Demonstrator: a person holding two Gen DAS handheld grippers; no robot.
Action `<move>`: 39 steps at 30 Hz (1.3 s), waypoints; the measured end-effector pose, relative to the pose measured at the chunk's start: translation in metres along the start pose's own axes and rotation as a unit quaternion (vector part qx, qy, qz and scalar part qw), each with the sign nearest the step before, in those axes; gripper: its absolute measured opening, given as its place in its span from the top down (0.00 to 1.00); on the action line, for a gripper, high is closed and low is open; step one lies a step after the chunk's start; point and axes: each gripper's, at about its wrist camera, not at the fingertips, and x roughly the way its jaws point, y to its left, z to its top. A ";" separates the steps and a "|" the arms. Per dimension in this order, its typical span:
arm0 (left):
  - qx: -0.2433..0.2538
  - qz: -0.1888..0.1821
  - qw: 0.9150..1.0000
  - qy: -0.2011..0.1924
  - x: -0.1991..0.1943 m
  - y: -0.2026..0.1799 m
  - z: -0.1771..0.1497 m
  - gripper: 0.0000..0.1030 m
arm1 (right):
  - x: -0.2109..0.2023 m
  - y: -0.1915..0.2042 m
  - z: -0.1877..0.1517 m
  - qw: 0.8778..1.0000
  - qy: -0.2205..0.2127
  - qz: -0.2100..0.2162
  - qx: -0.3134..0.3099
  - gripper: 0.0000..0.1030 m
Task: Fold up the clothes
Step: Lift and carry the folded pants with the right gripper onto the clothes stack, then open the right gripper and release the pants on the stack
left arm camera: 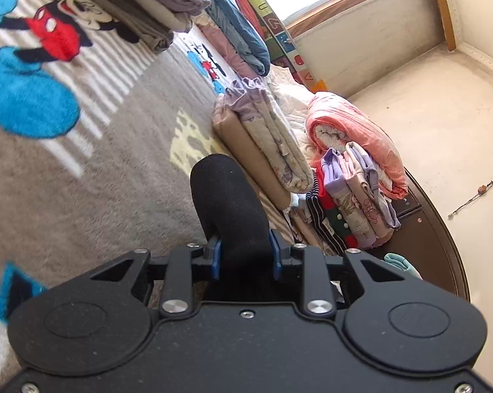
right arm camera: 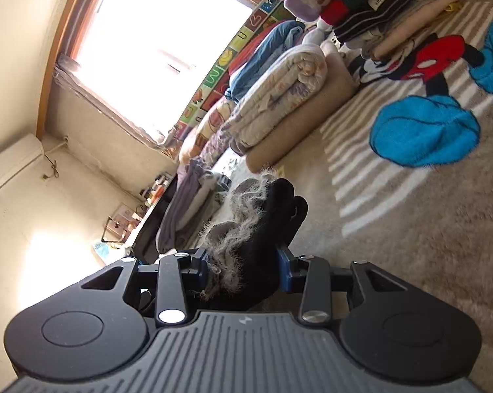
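Observation:
A black garment (left arm camera: 228, 211) bulges up between the blue fingers of my left gripper (left arm camera: 246, 258), which is shut on a fold of it above the fluffy beige blanket (left arm camera: 92, 177). In the right wrist view, my right gripper (right arm camera: 246, 270) is shut on the same kind of black fabric (right arm camera: 269, 229), here with a grey fuzzy lining (right arm camera: 236, 226) showing on its left side. Both pieces are lifted off the blanket. How the fabric runs between the two grippers is hidden.
Folded stacks lie around: grey clothes (left arm camera: 141, 3), a floral quilt (left arm camera: 269, 137), a pink quilt (left arm camera: 354, 131), small children's clothes (left arm camera: 351, 206). The blanket carries a blue and red cartoon print (right arm camera: 423, 127). A window (right arm camera: 154, 42) and cream walls stand behind.

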 end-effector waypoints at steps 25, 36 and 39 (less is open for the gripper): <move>0.100 -0.016 0.995 0.017 0.264 -0.056 0.195 0.75 | 0.197 0.001 0.220 0.963 -0.132 -0.206 -0.113 0.54; 0.098 0.049 0.994 0.003 0.244 -0.040 0.180 0.46 | 0.178 0.012 0.209 0.959 -0.145 -0.201 -0.136 0.35; 0.124 0.057 0.991 0.001 0.224 -0.054 0.174 0.41 | 0.160 0.029 0.199 0.963 -0.128 -0.189 -0.146 0.35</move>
